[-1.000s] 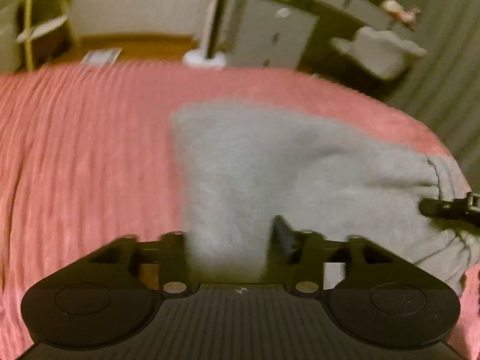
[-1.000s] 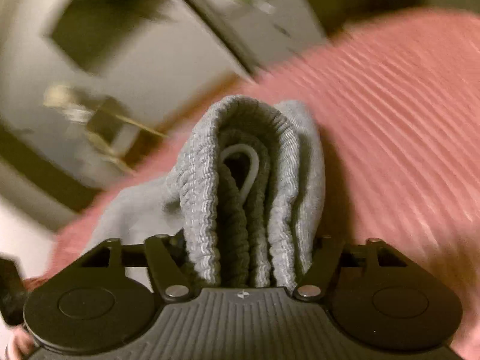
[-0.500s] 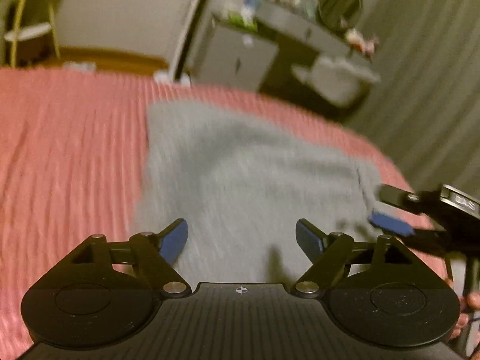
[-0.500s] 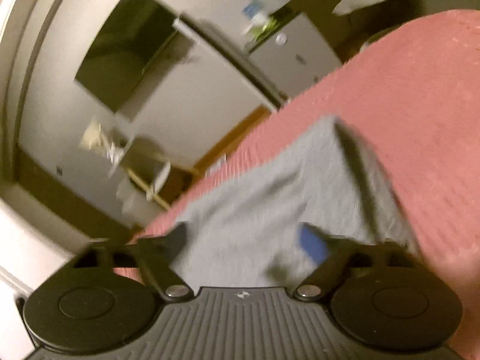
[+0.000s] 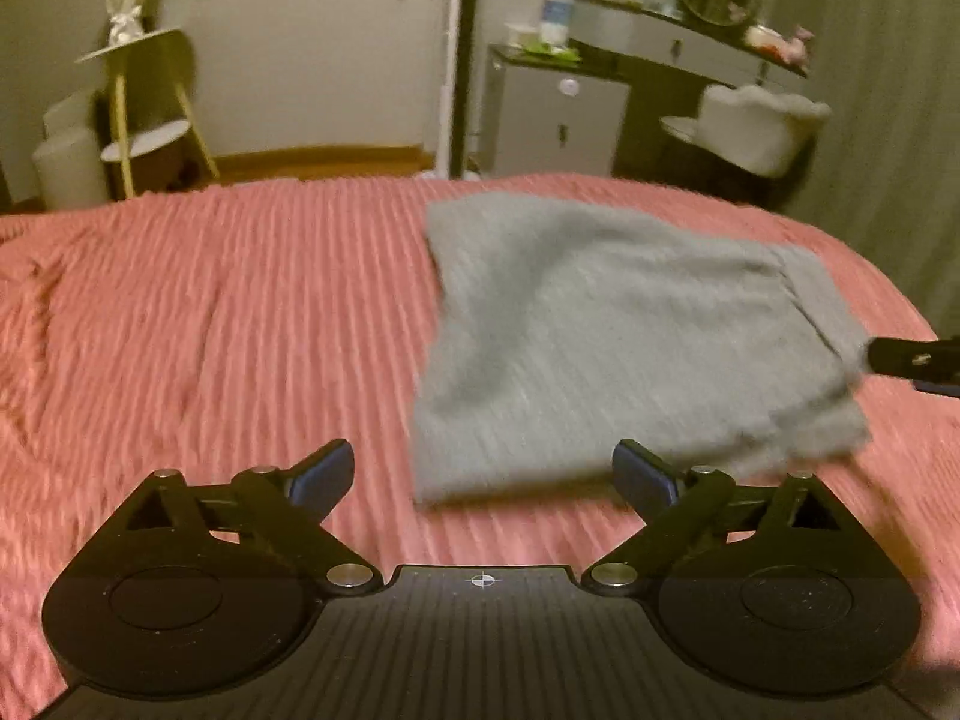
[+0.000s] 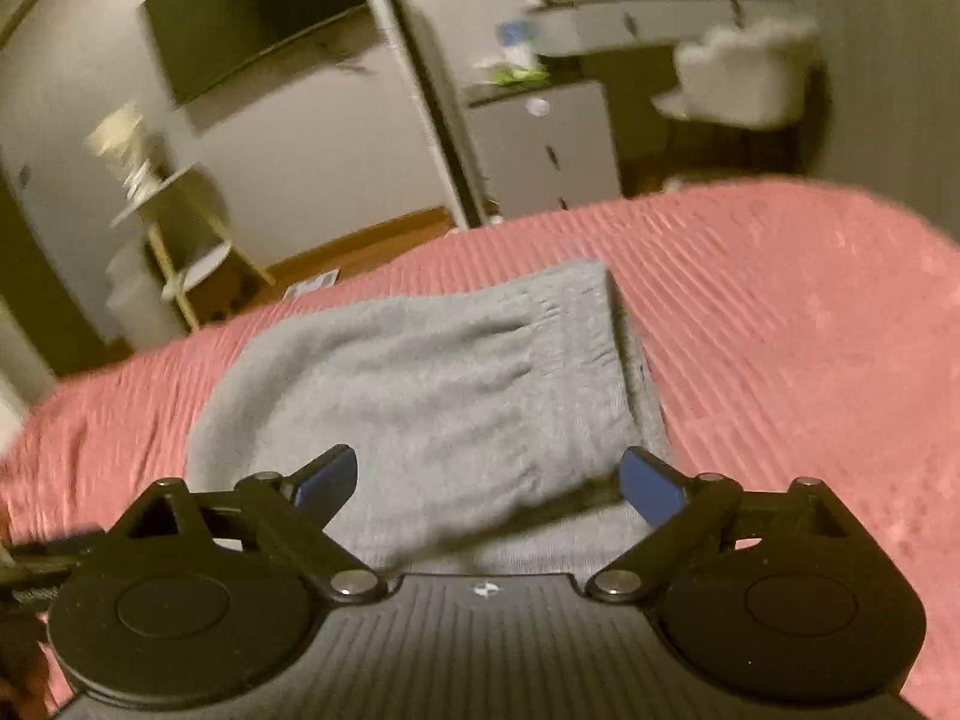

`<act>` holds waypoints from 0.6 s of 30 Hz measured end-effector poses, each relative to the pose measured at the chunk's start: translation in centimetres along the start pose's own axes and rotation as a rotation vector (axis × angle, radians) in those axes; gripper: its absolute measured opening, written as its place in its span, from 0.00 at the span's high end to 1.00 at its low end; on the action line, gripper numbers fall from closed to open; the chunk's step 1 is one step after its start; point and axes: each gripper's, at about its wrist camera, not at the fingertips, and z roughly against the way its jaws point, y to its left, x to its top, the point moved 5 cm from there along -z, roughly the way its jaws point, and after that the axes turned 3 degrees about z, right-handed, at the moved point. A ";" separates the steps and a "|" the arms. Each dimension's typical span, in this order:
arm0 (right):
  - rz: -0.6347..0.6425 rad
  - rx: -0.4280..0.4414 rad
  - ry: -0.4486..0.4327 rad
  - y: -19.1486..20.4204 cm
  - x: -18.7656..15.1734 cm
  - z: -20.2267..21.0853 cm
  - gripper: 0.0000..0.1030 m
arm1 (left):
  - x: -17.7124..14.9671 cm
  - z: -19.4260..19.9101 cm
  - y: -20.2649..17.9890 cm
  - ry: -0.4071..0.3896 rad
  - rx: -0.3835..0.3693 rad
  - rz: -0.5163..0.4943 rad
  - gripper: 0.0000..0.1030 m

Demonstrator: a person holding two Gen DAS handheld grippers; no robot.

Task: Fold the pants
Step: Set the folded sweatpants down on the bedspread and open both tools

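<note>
The grey pants lie folded in a flat bundle on the pink ribbed bedspread. My left gripper is open and empty, just short of the bundle's near left corner. My right gripper is open and empty, hovering over the near edge of the pants, whose gathered waistband lies on top at the right. A tip of the right gripper shows at the right edge of the left wrist view, beside the bundle.
Past the bed's far edge stand a grey cabinet, a white fluffy chair, a yellow-legged shelf stand and a wall-mounted dark screen. A green curtain hangs at the right.
Both grippers let go of the pants and opened. They pulled back from the bundle, which now lies flat on the bed.
</note>
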 end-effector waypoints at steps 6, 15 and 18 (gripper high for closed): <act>0.071 -0.098 0.225 2.1 -8.3 -0.3 0.03 | -6.9 -1.6 -2.2 0.184 0.024 0.122 0.06; 0.146 -0.161 0.224 3.2 -12.5 3.7 0.03 | -10.2 0.0 -3.6 0.169 0.190 -0.076 0.06; 0.153 -0.172 0.205 3.7 -12.8 4.6 0.03 | -10.9 1.0 -4.5 0.157 0.155 -0.110 0.06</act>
